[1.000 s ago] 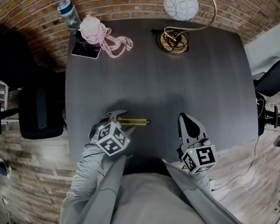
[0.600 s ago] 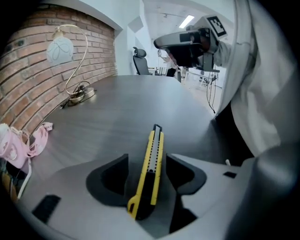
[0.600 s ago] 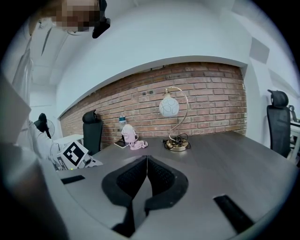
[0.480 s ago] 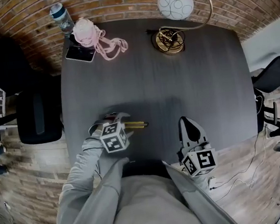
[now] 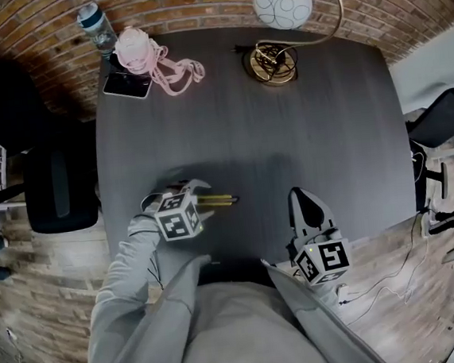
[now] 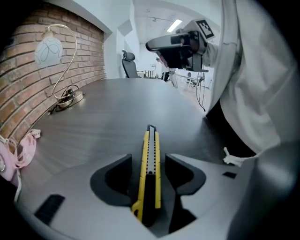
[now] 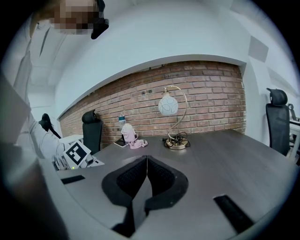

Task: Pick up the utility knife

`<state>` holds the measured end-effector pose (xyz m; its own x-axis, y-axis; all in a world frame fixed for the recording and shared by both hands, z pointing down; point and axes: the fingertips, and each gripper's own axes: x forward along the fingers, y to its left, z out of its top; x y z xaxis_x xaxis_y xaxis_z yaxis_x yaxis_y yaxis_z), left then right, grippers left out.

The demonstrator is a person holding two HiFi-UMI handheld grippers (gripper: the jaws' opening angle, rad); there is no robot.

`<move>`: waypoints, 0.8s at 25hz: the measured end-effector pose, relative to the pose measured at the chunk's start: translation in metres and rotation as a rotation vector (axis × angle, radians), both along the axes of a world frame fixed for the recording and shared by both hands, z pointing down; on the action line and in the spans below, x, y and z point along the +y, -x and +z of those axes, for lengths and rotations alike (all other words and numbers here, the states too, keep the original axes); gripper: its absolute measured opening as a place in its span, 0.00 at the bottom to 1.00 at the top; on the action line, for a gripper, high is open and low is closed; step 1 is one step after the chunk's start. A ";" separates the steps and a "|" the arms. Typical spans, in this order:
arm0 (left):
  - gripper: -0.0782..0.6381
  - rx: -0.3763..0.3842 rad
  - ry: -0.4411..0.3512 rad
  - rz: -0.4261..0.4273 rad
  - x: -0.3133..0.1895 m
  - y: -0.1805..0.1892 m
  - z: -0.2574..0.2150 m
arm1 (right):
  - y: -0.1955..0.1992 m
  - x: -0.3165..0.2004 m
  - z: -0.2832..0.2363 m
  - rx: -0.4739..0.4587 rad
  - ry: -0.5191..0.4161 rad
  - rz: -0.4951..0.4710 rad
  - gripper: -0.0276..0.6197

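The utility knife (image 5: 219, 200), yellow and black, lies flat on the dark table (image 5: 286, 131) near its front left, tip pointing right. My left gripper (image 5: 199, 197) straddles the handle end. In the left gripper view the knife (image 6: 150, 164) runs straight between the two dark jaws, with a narrow gap on each side; the gripper (image 6: 149, 171) is open. My right gripper (image 5: 300, 196) rests low over the front edge of the table, jaws pressed together on nothing. The right gripper view shows this gripper (image 7: 146, 161) shut and empty.
At the back of the table stand a globe lamp (image 5: 282, 4) on a brass base (image 5: 269, 61), a phone (image 5: 127, 85), pink cord (image 5: 159, 54) and a bottle (image 5: 94, 23). A black chair (image 5: 56, 185) is left of the table, another chair (image 5: 445, 124) at the right.
My left gripper has turned a little and edged along the knife, which stays between its jaws. The right gripper has not moved. The head camera shifted slightly.
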<state>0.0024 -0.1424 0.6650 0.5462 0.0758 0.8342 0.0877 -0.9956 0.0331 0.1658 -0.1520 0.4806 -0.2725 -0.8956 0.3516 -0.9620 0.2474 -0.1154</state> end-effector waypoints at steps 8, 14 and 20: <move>0.41 0.028 0.001 -0.012 -0.002 -0.001 -0.002 | -0.002 0.001 0.000 -0.002 0.004 0.013 0.07; 0.29 0.044 -0.009 -0.002 -0.001 -0.002 -0.002 | -0.005 0.001 0.002 -0.002 0.008 0.024 0.07; 0.28 0.049 -0.013 0.001 -0.002 -0.003 -0.002 | -0.007 -0.001 0.002 -0.003 0.008 0.025 0.07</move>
